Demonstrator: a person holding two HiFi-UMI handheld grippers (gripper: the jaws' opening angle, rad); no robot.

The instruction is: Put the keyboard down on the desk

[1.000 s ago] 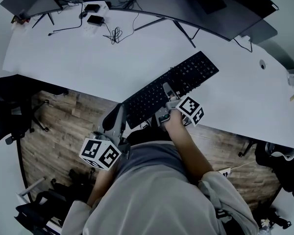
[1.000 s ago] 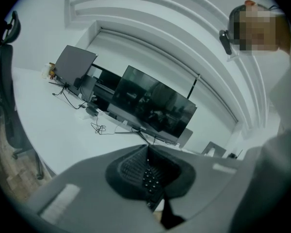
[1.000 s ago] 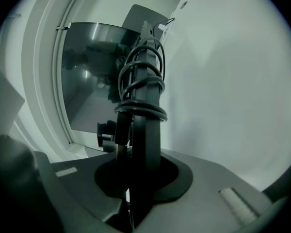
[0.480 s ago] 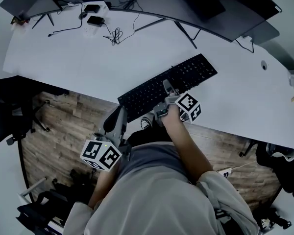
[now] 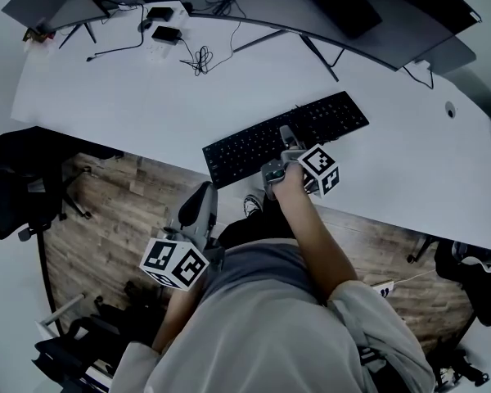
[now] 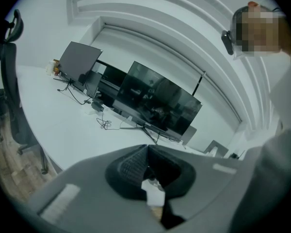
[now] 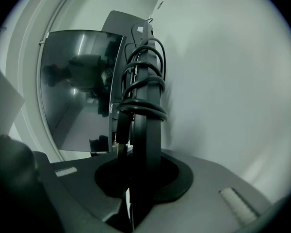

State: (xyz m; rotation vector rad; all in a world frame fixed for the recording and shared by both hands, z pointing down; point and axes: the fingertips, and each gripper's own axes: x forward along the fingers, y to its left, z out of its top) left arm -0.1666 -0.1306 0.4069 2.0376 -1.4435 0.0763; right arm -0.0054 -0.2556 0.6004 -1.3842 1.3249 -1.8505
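A black keyboard lies slantwise over the front part of the white desk; I cannot tell whether it rests on the surface. My right gripper is shut on the keyboard's near long edge, about halfway along. In the right gripper view the keyboard stands edge-on between the jaws of the right gripper, with its cable coiled around it. My left gripper hangs below the desk's front edge, over the wooden floor. In the left gripper view, the pads of the left gripper meet with nothing between them.
Wide dark monitors stand along the back of the desk. A power strip with adapters and loose cables lies at the back left. A black office chair stands at the left, and another chair at the lower right.
The right gripper has carried the keyboard farther in over the desk. Its left end, which hung past the front edge, now lies over the desk top. The left gripper has hardly moved.
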